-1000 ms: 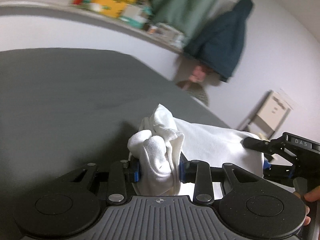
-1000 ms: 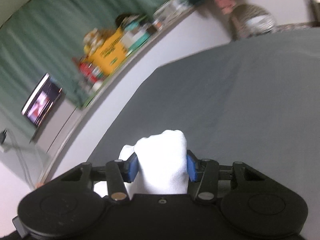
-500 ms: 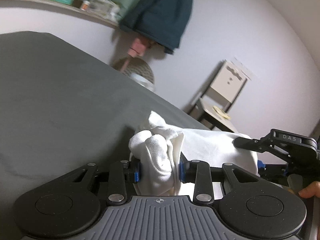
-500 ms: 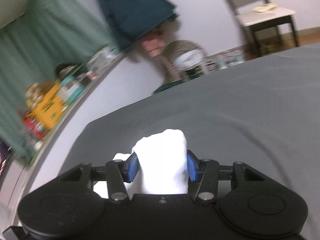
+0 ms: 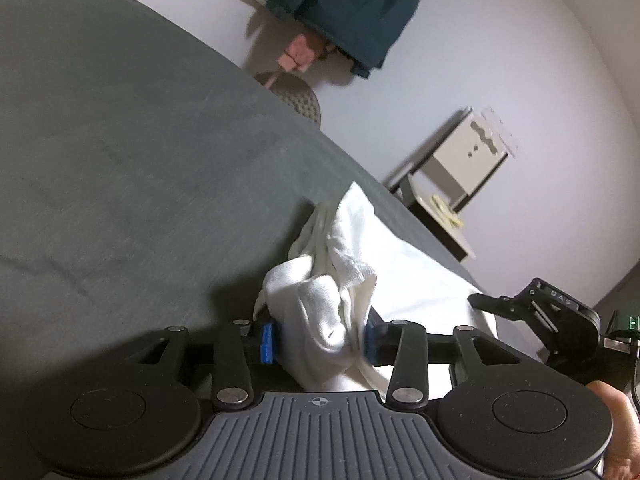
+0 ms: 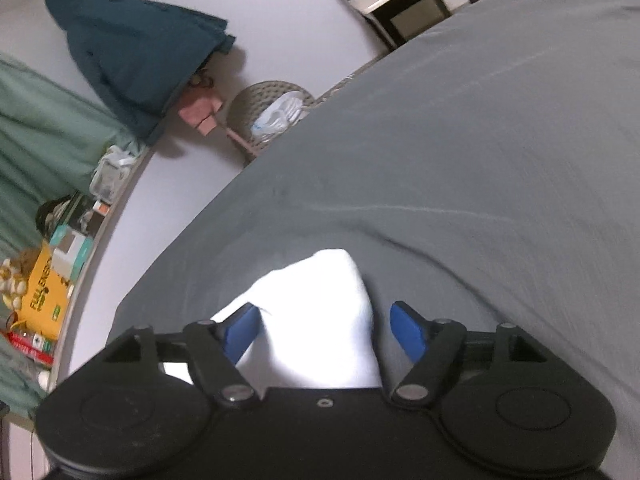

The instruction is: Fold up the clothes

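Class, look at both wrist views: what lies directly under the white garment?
The white garment lies on a grey bed sheet, which shows all around it. Whatever lies beneath the cloth itself is covered, so nothing else there can be confirmed.

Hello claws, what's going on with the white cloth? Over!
Right claw just opened, pads clear of white cloth. Left claw loosening, cloth bunched between. Grey bed ahead.

— What's behind the work, from where you sit?
— I see a teal jacket (image 6: 136,60) on the wall, a wicker basket (image 6: 268,114) below, a yellow box (image 6: 40,300) on the shelf (image 6: 120,184).
— And right?
— A small side table (image 5: 440,220).
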Demonstrator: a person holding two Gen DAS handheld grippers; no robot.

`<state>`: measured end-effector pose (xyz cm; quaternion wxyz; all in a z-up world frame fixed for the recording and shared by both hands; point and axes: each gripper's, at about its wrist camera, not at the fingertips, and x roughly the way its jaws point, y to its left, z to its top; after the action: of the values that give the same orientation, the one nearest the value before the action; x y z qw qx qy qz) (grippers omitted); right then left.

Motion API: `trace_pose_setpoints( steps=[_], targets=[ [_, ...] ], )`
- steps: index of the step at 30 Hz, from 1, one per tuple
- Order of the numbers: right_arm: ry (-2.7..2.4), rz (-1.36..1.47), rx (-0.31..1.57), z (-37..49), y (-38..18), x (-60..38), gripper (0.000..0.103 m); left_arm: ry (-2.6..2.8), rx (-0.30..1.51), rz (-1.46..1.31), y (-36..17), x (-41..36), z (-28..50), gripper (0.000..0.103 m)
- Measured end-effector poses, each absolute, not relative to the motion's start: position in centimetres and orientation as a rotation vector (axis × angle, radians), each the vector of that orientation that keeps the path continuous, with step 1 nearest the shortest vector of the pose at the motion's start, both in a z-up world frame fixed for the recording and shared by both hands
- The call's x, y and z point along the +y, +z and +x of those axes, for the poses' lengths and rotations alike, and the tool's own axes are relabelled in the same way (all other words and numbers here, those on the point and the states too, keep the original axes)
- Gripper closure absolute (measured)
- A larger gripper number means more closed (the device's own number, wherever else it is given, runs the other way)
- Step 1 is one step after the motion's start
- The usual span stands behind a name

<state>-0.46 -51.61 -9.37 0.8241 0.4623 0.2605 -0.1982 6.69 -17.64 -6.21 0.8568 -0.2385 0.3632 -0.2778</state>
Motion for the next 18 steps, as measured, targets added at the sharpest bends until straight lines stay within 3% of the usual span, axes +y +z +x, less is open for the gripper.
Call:
trace_pose_setpoints(
  steps=[4, 6, 7, 13, 18],
  targets=[
    [-0.496, 0.884, 0.503, -2.6, -7.5, -50.6, 0.030, -0.577, 0.792, -0.457, -5.0, -17.0, 6.2, 0.046],
    [-0.494, 0.801, 0.479, -3.2, -6.1, -49.3, 0.029, -0.530, 0.754, -0.388, -3.8, -17.0, 5.2, 0.016],
    [-0.482, 0.752, 0.467, -3.3, -5.4, -48.5, 0.029, -0.512, 0.718, -0.360, -3.2, -16.8, 4.6, 0.011],
    [-0.343, 0.546, 0.500, -0.8, -4.4, -43.3, 0.028, -0.688, 0.530, -0.272, -0.3, -17.0, 2.2, 0.009],
    [-0.354, 0.626, 0.523, -0.2, -6.8, -44.9, 0.027, -0.822, 0.433, -0.095, 1.2, -20.6, 2.0, 0.009]
  ],
)
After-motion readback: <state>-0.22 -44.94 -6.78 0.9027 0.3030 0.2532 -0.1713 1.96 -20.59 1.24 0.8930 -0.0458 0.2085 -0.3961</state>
